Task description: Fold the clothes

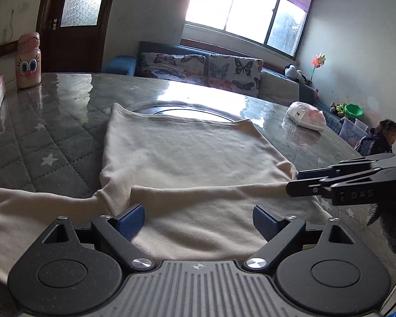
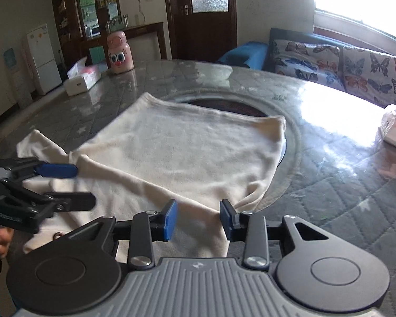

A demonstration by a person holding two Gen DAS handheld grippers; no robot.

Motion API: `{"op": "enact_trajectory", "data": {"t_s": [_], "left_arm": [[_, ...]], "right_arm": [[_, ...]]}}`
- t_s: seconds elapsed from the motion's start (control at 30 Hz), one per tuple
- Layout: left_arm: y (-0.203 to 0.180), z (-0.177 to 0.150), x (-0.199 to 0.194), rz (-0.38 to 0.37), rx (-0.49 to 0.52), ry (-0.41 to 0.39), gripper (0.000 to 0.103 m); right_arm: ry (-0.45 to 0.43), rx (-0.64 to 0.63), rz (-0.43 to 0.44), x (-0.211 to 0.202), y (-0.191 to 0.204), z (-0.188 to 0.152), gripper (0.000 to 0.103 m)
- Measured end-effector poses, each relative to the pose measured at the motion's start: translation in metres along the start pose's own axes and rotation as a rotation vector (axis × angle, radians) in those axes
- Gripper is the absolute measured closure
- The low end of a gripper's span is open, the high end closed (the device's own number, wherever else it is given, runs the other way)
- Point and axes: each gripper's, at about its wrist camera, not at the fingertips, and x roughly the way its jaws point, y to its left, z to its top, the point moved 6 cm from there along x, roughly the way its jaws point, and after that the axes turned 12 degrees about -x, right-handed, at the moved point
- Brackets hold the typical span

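A cream-coloured long-sleeved knit garment (image 1: 187, 158) is spread flat on a grey quilted, star-printed table cover under a glossy clear sheet (image 1: 52, 121), with its far hem lying over a round dark opening in the middle of the table (image 2: 224, 105). One sleeve (image 1: 211, 189) is laid across the body of the garment, and the other is stretched off to the left side.

The left gripper (image 1: 198, 218) is seen low over the near part of the garment, its blue-padded jaws spread wide with nothing between them. The right gripper (image 2: 198, 220) is seen at the near right corner of the garment; a gap is visible between its blue pads in its own view, with cloth lying in it. In the left wrist view its fingers appear nearly together at the end of the folded sleeve, so whether the cloth is actually pinched cannot be told.

A pink cartoon-faced bottle (image 2: 120, 52) and a white tissue box (image 2: 81, 78) are stood at the far left of the table, and a white plastic packet (image 1: 307, 117) is placed well apart at the right.
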Motion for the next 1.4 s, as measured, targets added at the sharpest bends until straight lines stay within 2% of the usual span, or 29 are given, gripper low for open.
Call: {"op": "enact_trajectory", "data": {"t_s": [0.1, 0.23, 0.6, 0.7, 0.87, 1.0, 1.1, 1.17, 1.3, 1.4], "left_arm": [[0.003, 0.002, -0.008, 0.001, -0.008, -0.011, 0.012], [0.015, 0.009, -0.026, 0.046, -0.031, -0.067, 0.011], [0.097, 0.01, -0.076, 0.32, -0.177, -0.167, 0.009], [0.118, 0.015, -0.091, 0.381, -0.221, -0.218, 0.003], [0.155, 0.028, -0.105, 0.496, -0.287, -0.279, 0.0], [0.189, 0.03, -0.108, 0.575, -0.379, -0.286, 0.0], [0.205, 0.029, -0.106, 0.598, -0.408, -0.275, 0.002], [0.21, 0.028, -0.104, 0.591, -0.417, -0.265, 0.009], [0.211, 0.029, -0.1, 0.594, -0.395, -0.27, 0.018], [0.212, 0.031, -0.098, 0.591, -0.383, -0.281, 0.034]], "right_arm": [[0.001, -0.008, -0.007, 0.002, 0.002, -0.001, 0.068], [-0.011, -0.04, -0.009, -0.007, 0.011, 0.004, 0.067], [0.015, -0.178, 0.076, 0.011, 0.073, 0.009, 0.067], [0.007, -0.236, 0.077, 0.015, 0.089, 0.014, 0.067], [-0.001, -0.268, 0.111, 0.02, 0.108, 0.024, 0.059], [0.009, -0.269, 0.117, 0.025, 0.114, 0.024, 0.059], [0.004, -0.267, 0.119, 0.023, 0.114, 0.028, 0.059], [-0.001, -0.272, 0.113, 0.02, 0.114, 0.029, 0.059], [-0.011, -0.262, 0.11, 0.015, 0.111, 0.031, 0.059], [-0.019, -0.258, 0.106, 0.01, 0.109, 0.031, 0.059]]}}
